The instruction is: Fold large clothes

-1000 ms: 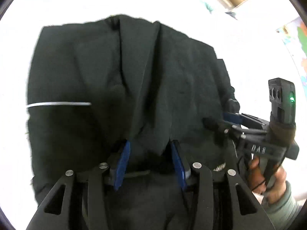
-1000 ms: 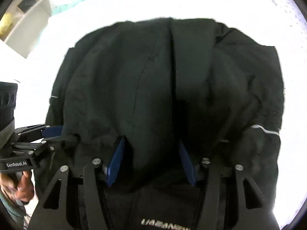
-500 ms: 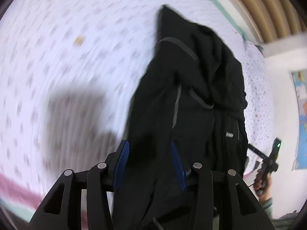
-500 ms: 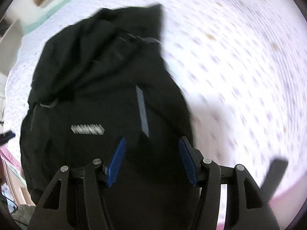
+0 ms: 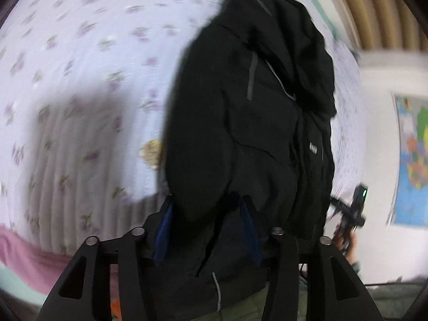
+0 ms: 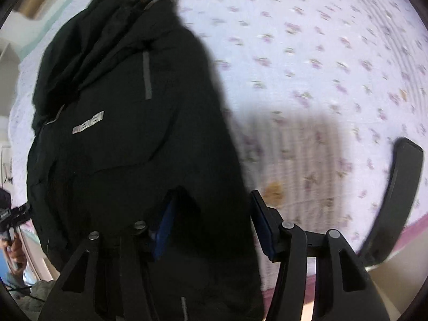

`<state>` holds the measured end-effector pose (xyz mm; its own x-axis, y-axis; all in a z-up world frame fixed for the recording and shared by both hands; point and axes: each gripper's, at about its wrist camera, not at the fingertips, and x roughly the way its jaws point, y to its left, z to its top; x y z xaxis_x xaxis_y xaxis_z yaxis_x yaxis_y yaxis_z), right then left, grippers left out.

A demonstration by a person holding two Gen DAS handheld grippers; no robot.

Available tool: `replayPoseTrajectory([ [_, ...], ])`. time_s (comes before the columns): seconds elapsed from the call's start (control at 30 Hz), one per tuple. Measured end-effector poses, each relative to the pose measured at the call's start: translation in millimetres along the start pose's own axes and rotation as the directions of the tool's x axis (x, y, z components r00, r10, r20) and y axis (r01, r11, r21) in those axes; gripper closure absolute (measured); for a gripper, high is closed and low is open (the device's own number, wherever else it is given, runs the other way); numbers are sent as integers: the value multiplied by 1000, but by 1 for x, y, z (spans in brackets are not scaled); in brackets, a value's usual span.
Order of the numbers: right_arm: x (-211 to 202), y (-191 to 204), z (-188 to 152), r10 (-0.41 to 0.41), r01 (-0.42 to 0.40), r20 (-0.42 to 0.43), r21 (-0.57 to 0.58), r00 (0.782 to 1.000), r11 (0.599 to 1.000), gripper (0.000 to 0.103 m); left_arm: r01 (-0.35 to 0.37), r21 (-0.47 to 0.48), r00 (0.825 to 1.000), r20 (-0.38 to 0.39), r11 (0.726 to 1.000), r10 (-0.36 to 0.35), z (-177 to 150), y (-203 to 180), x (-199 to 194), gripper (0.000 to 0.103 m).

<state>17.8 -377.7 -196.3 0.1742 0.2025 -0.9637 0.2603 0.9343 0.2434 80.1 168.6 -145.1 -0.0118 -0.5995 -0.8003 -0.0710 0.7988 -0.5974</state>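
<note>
Between the blue-padded fingers of both grippers hangs a large black fabric jacket [image 5: 240, 123] with grey reflective strips and a small pale chest logo, its bulk draped forward of the fingertips over a white quilted bedspread [image 5: 80, 53] printed with small purple flowers. Left gripper [image 5: 207, 214]: a fold of the jacket's edge lies between its fingers; the jaws have just been opening, and whether the pads press the cloth cannot be told. Right gripper [image 6: 214, 214]: black cloth fills the gap and covers the left pad, while the right pad stands bare just beside the fabric's edge; the grip cannot be judged. Beyond the right finger of the left gripper, the other handheld gripper shows small. Outward of the right gripper's right finger stands a curved black bar [image 6: 393, 200].
</note>
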Motion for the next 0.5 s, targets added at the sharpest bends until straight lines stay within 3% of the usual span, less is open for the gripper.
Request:
replayPoseTrajectory([
  [0.17,5,1,-3,13,-11,31,-58,999,998,44,14,101,1000,10,995,-15,-1,-1,5,48],
  [0.27,5,-1,-6,38,-31,75,-89,996,996,44,45,145,997,51,988,-53,-2,2,6,48],
  [0.5,-5,-16,-33,95,-74,160,-135,983,988,44,45,279,983,160,959,-93,-11,2,8,48],
])
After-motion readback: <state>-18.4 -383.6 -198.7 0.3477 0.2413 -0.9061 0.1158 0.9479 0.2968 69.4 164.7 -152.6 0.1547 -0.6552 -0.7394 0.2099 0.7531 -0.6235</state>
